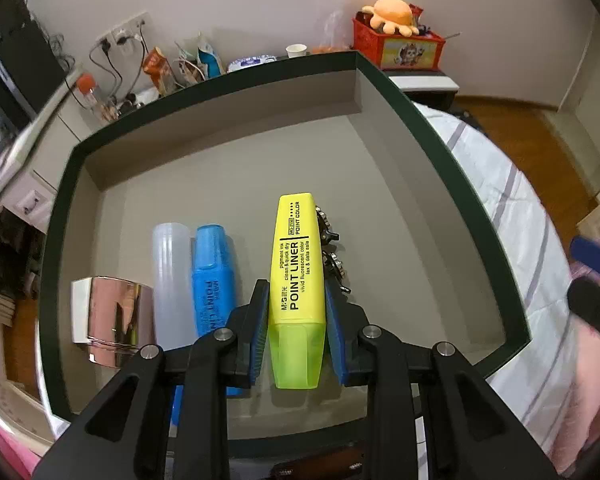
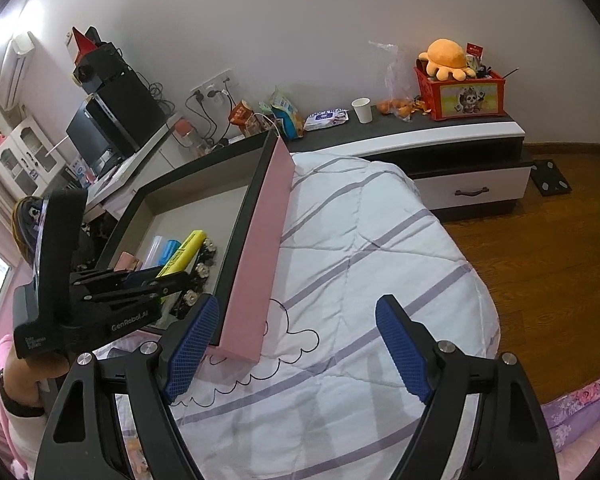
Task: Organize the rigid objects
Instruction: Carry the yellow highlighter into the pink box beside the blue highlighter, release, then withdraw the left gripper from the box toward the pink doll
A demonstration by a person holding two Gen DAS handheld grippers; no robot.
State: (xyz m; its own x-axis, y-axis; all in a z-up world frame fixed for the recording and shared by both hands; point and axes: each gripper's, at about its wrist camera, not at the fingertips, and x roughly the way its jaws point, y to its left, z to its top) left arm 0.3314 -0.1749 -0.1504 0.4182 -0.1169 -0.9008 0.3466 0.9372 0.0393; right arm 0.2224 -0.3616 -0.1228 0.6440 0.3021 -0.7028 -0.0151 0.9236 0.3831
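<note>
My left gripper [image 1: 297, 308] is shut on a yellow highlighter [image 1: 298, 268], whose cap end lies between the blue pads, and holds it over the floor of a shallow box [image 1: 476, 208]. A blue highlighter [image 1: 212, 280], a clear plastic tube [image 1: 171, 276] and a shiny pinkish metal case [image 1: 108, 316] lie side by side to its left. Small dark metal trinkets [image 1: 332, 256] lie just right of the yellow highlighter. In the right wrist view the left gripper [image 2: 164, 276] reaches into the box [image 2: 256, 248], which has a pink outer wall. My right gripper [image 2: 296, 336] stands open and empty above the bedspread.
The box rests on a white quilt with purple stripes [image 2: 380, 264]. A low black-and-white cabinet [image 2: 460, 152] behind it carries a red toy crate [image 2: 460, 92], a paper cup [image 2: 362, 110] and snack packets. A sleeve and hand [image 2: 16, 384] show at lower left.
</note>
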